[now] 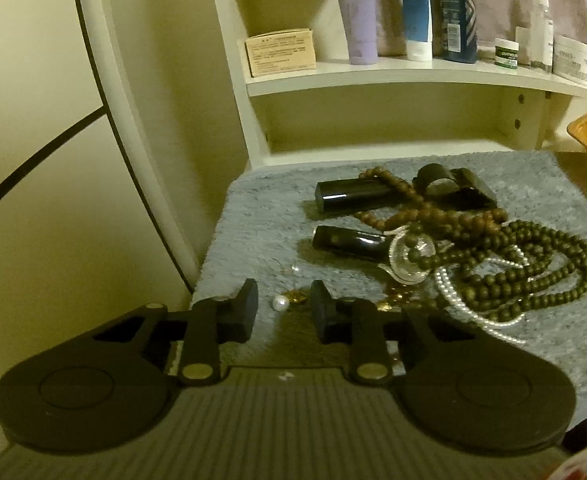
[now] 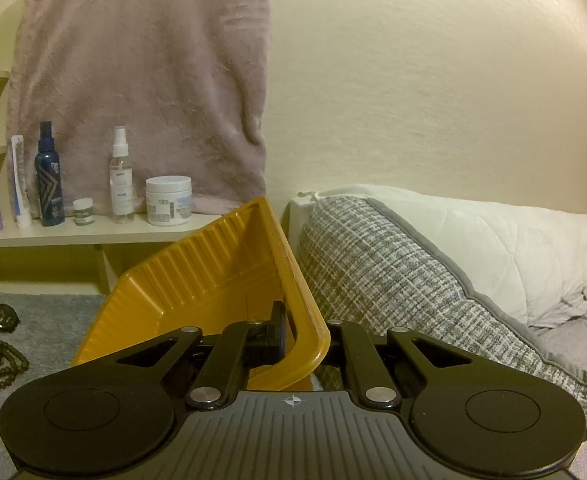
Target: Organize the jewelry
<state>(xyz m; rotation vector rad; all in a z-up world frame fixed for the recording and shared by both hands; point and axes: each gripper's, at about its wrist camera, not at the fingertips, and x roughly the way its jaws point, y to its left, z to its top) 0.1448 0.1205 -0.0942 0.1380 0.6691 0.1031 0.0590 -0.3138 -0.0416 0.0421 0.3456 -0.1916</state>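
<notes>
Jewelry (image 1: 493, 256) lies heaped on a grey mat (image 1: 261, 216), ahead and to the right of the left hand-held gripper (image 1: 283, 314), whose jaws stand apart, holding nothing. One loose pearl (image 1: 280, 303) sits just between its fingertips. Two black tubes (image 1: 353, 196) lie beyond, touching the beads; one dark green strand, one brown strand and one silvery chain tangle together. The right hand-held gripper (image 2: 299, 336) is clamped on the rim of a tilted yellow tray (image 2: 221, 276), with a pillow (image 2: 393, 280) just to its right.

Dim warm yellowish light, soft shadows, grainy, slight blur, heavy fisheye bending at edges.
</notes>
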